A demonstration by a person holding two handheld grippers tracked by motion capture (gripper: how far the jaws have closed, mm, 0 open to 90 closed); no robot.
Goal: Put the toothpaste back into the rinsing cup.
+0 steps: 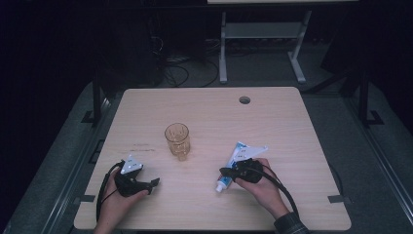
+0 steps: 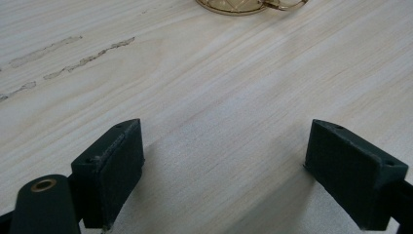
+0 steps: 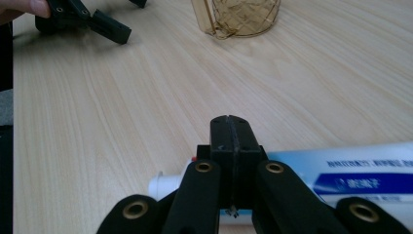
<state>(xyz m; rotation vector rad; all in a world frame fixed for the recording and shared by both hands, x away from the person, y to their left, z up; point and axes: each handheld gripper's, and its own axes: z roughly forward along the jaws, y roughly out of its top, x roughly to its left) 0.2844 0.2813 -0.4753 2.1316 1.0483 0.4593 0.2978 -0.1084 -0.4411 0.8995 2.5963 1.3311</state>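
Wooden table point(image 1: 209, 204), pale, round hole near far edge. Toothpaste tube point(image 1: 235, 164) lies flat right of centre, white cap toward the person. Amber glass mug point(image 1: 177, 140) upright mid-table. Left gripper point(image 2: 224, 170) low over bare wood, jaws spread wide. Right gripper point(image 3: 233, 141) over the tube's cap end, jaws pressed together, seemingly empty.

high view overhead, gripper views skim table point(image 1: 272, 122), sharing cup point(image 1: 177, 140)
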